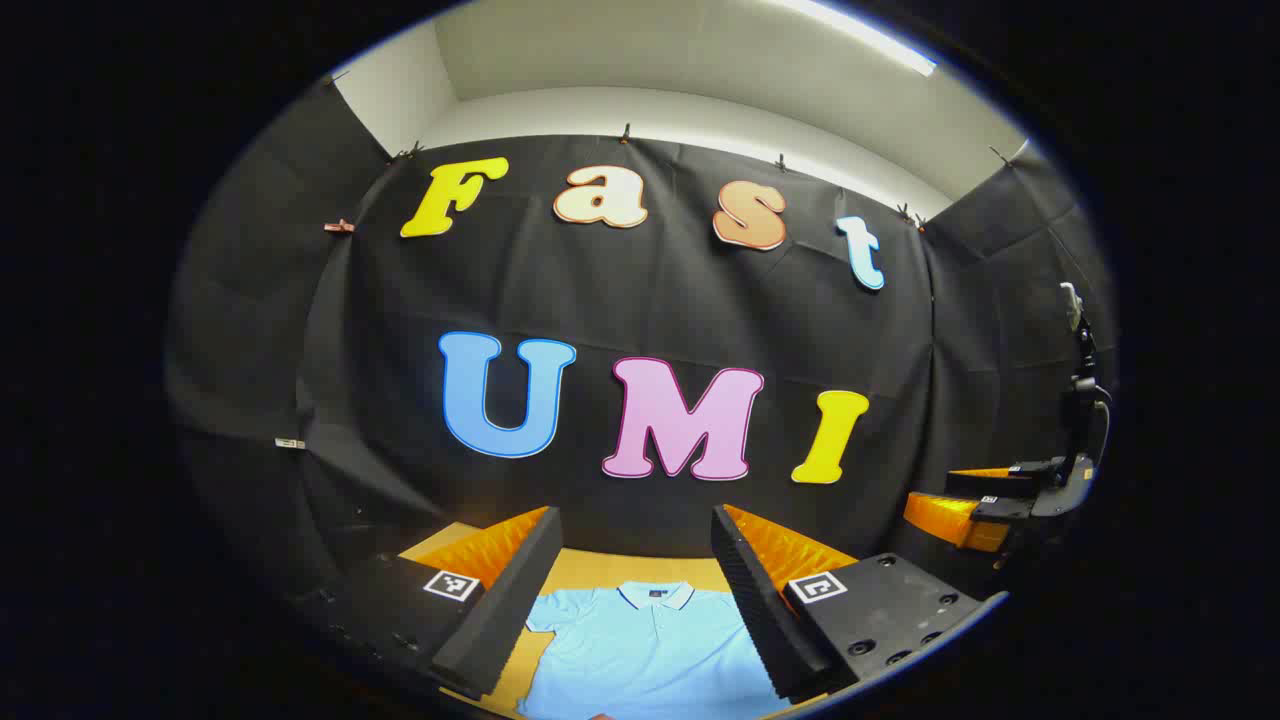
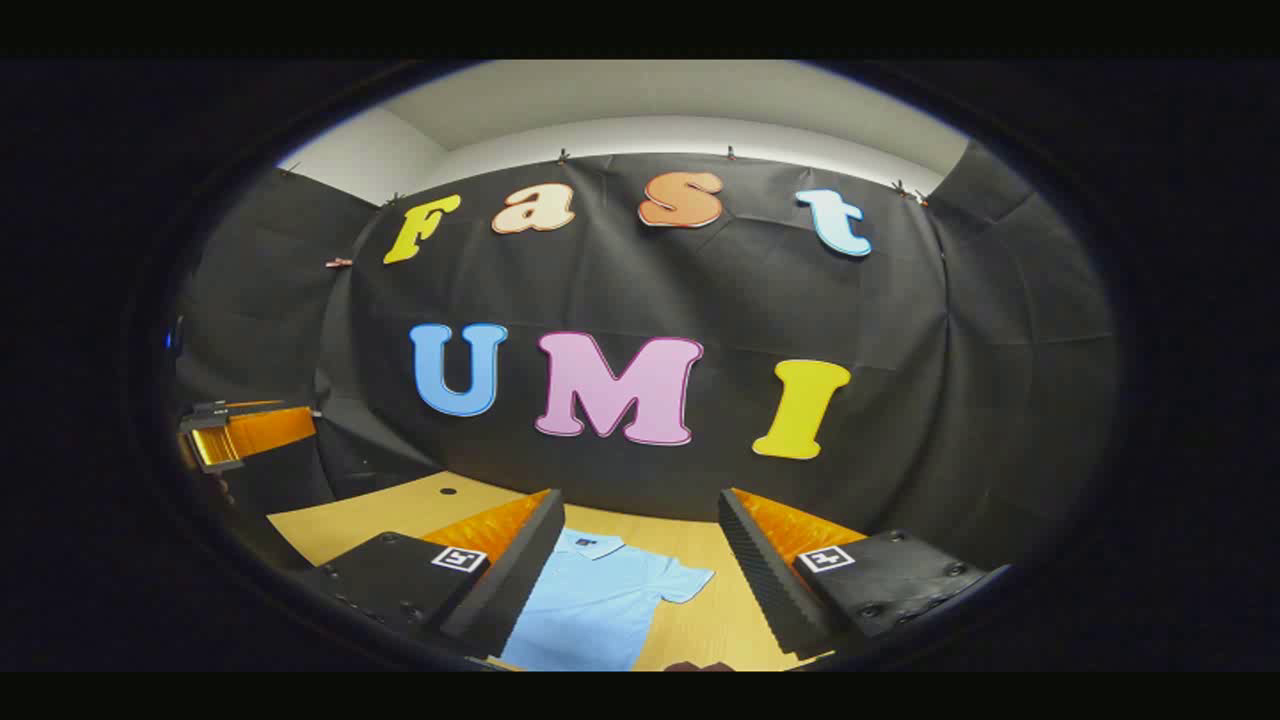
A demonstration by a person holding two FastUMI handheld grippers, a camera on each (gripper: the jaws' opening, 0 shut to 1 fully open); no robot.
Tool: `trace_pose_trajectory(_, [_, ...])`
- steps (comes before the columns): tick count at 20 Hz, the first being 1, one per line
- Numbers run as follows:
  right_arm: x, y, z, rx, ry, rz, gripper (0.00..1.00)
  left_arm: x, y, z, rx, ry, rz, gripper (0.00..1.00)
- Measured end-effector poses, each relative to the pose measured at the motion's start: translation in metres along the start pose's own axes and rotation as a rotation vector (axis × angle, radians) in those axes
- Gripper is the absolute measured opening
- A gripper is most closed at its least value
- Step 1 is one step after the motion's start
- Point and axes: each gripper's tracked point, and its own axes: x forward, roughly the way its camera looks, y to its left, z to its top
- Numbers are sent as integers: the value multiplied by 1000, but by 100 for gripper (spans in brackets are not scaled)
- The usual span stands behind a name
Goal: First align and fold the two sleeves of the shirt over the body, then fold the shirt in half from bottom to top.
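The light blue shirt (image 1: 645, 650) lies flat and face up on the wooden surface (image 2: 400, 515), collar toward the booth wall, both short sleeves spread out to the sides — nothing looks folded yet, so I judge the task is at its very start. The left tongs (image 1: 632, 580) hover above the shirt's chest with their jaws spread wide and nothing between them; the right tongs (image 2: 640, 570) hang likewise parted and empty, over the shirt's right sleeve (image 2: 685, 580) and the bare wood beside it. The main risk from here is a shallow pinch: if either pair catches only the top layer at a sleeve hem, the fabric could slip out mid-fold or drag the body askew, leaving the sleeves misaligned. Pressing too deep could gather both layers and bunch the shoulder. A later bottom-to-top fold over uneven sleeves would come out crooked. As for writing, each pair of tongs carries small square black-and-white marker tags (image 1: 450, 585) — patterns, not words — and no brand or label can be made out on the shirt itself.
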Motion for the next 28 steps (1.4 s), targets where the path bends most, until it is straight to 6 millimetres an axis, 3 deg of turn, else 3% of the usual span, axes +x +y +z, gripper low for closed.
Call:
trace_pose_trajectory(11, [3,9,0,38,0,-58,97,2,25,-3,9,23,-24,96])
trace_pose_trajectory(14, [5,5,4,48,-2,-82,96,4,45,-3,15,34,3,96])
trace_pose_trajectory(18, [5,6,6,56,-16,-91,96,3,58,4,5,28,15,96])
trace_pose_trajectory(21, [8,9,6,17,-20,-94,96,2,60,8,38,20,1,96])
trace_pose_trajectory(24, [12,12,9,-56,-26,-97,96,1,44,18,-20,-2,-53,96])
trace_pose_trajectory(28, [25,23,9,-57,-14,-61,95,7,51,18,-44,0,-63,96])
